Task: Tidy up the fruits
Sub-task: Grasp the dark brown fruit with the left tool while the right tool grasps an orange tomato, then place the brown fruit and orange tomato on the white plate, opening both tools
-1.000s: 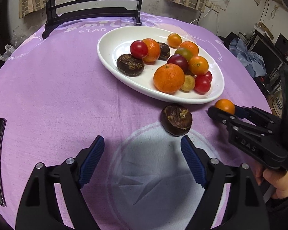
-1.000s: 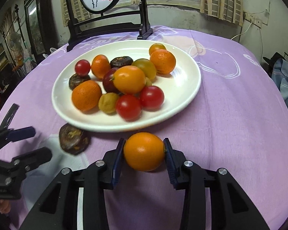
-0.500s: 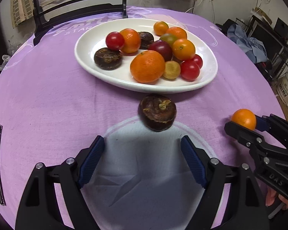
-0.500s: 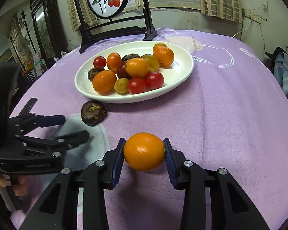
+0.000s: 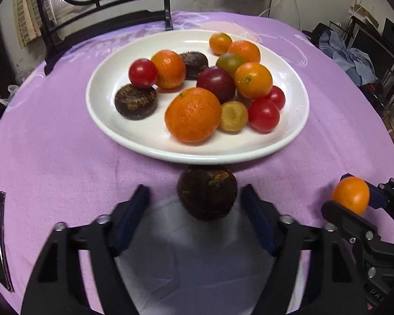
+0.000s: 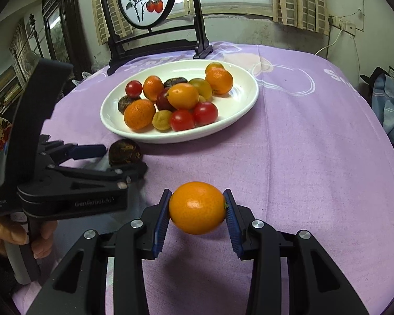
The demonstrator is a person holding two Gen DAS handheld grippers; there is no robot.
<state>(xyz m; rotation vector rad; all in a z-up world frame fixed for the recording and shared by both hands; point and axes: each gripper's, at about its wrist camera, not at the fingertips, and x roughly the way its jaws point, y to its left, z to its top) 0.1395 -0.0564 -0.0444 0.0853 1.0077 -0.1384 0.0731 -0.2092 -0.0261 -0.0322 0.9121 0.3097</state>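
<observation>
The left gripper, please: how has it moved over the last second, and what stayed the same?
The left gripper advanced until its open jaws flank the dark brown fruit on the cloth before the white plate, not yet closing. The right gripper drew back from the plate, still clamping the small orange fruit.

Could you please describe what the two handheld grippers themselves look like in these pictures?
Both are matte black plastic. The right gripper has two angular, cut-out fingers with silver screws and ribbed blue pads. The left gripper is the same build, with blue pads too, and a tall black curved handle; white lettering on its side reads "GenRobot.AI" and "Data Acquisition System". A bare hand grips it. No cables show.
</observation>
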